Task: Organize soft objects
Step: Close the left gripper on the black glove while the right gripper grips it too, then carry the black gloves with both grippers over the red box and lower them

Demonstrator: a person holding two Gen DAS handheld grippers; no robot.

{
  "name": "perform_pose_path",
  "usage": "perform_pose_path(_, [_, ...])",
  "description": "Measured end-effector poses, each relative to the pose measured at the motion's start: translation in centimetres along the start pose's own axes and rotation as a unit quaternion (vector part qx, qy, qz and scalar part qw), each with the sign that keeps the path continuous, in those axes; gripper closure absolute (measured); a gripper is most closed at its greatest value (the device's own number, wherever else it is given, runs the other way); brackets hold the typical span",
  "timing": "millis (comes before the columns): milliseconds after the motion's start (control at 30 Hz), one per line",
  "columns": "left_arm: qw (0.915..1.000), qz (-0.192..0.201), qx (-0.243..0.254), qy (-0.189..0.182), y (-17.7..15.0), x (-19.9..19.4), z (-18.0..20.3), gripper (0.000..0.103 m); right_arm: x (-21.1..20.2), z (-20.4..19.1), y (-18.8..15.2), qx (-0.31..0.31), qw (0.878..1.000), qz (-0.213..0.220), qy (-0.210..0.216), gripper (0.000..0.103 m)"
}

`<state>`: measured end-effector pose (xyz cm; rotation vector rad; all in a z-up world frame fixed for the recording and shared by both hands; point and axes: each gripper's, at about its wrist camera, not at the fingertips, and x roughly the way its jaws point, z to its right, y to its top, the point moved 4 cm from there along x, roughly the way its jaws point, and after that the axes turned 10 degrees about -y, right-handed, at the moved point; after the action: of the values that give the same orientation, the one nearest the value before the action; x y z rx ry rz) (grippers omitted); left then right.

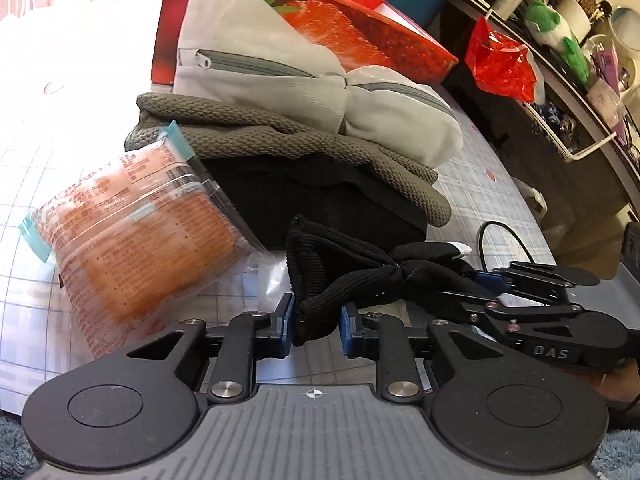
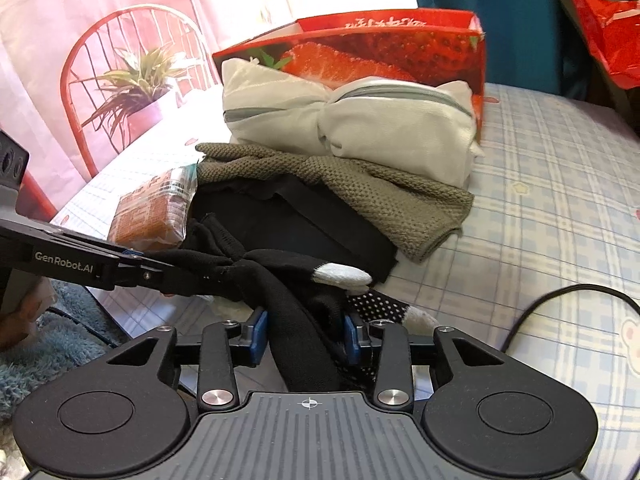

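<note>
Seen from two wrist cameras over a table covered in a pale checked cloth (image 2: 560, 184); in the foreground a knotted black sock (image 1: 360, 276) with white toe tips, stretched between both tools and lying low over the cloth just in front of a stack of folded soft things; left gripper (image 1: 316, 320) with its blue pads narrowed against the ribbed cuff end of the sock, clenched on that fabric; right gripper (image 2: 304, 334) set around the sock's other black length, which passes between its blue pads, the left pad touching the fabric, the right pad close to a bunched fold, so whether it is truly clamped cannot be told; in the left view, the right gripper reaching in from the right edge, and in the right view, the left one reaching in from the left edge, its tips at the sock's knot; behind the sock, a black folded garment (image 2: 312, 220) at the bottom of the stack, an olive knitted cloth (image 2: 400, 196) on top of it, and a light grey zipped pouch (image 2: 360, 120) on top again, leaning against a red strawberry-printed box (image 2: 400, 44); left of the stack, touching it, a clear packet with orange contents (image 1: 132, 236); a black cable (image 2: 560, 300) curving on the cloth at right; a red plastic bag (image 1: 500, 60) beyond the table's far edge.
</note>
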<state>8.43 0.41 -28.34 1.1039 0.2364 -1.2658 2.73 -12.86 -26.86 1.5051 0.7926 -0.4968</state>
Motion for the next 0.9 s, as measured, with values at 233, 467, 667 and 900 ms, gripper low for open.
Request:
perform_pose_path(233, [1.0, -0.002, -0.006, 0.004, -0.1, 0.1, -0.2, 0.079, -0.2, 0.9, -0.4, 0.02, 1.0, 0.006, -0.017, 0.058])
perform_pose_path(467, [0.9999, -0.002, -0.011, 0.006, -0.2, 0.5, -0.1, 0.079, 0.2, 0.7, -0.6, 0.011, 1.0, 0.002, -0.008, 0.075])
perform_pose_path(667, [0.9998, 0.021, 0.004, -0.006, 0.2, -0.4, 0.8, 0.082, -0.4, 0.4, -0.4, 0.009, 1.0, 0.016, 0.007, 0.085])
perform_pose_path(900, [0.9968, 0.063, 0.046, -0.016, 2.0, -2.6, 2.8, 0.083, -2.7, 1.0, 1.2, 0.026, 0.998, 0.059, 0.024, 0.086])
